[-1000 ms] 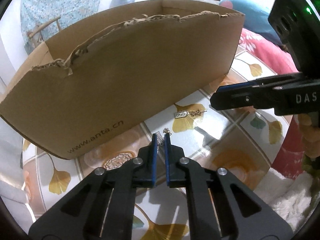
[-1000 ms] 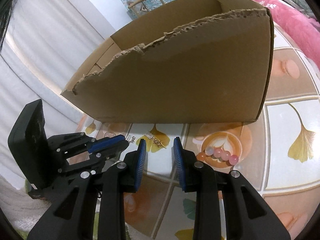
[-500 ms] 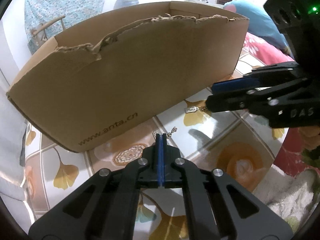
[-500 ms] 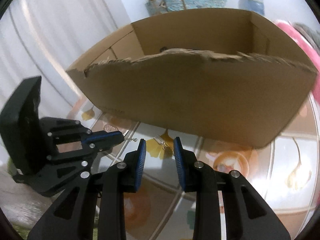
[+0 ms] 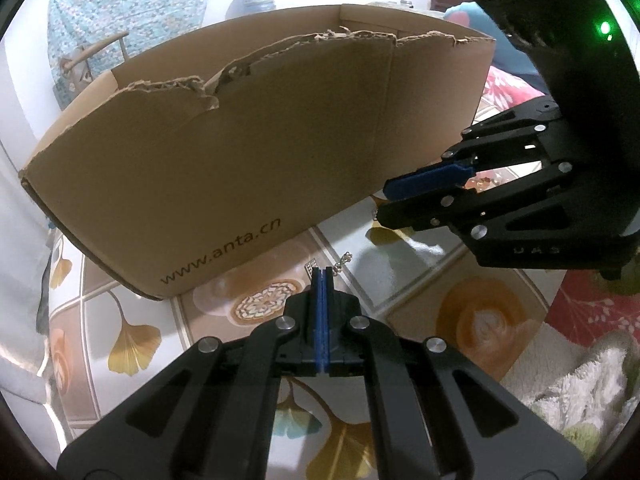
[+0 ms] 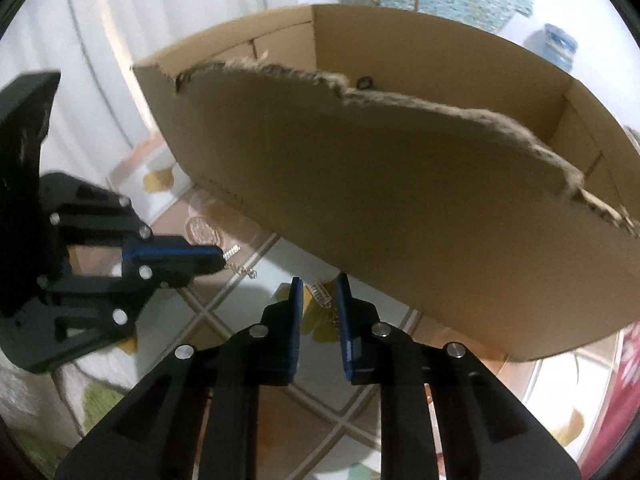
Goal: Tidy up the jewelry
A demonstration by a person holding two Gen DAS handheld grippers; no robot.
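Note:
My left gripper (image 5: 322,274) is shut on a small silver earring (image 5: 343,259) whose chain sticks out past the tips; it also shows in the right wrist view (image 6: 238,268), held at the left gripper (image 6: 218,258). My right gripper (image 6: 319,292) is open, its fingers on either side of a second silver earring (image 6: 320,294) that lies on the table. In the left wrist view the right gripper (image 5: 390,204) reaches in from the right. A large cardboard box (image 5: 248,168) with torn edges stands just behind both grippers.
The table (image 5: 400,280) has a tile pattern with ginkgo leaves. A white towel (image 5: 580,384) lies at its right edge. The box (image 6: 400,184) is open on top. A chair and a patterned cloth stand behind it.
My left gripper closed on the earring and lifted it off the table. My right gripper swung left and lower over the second earring. The pink bead bracelet has left the right wrist view.

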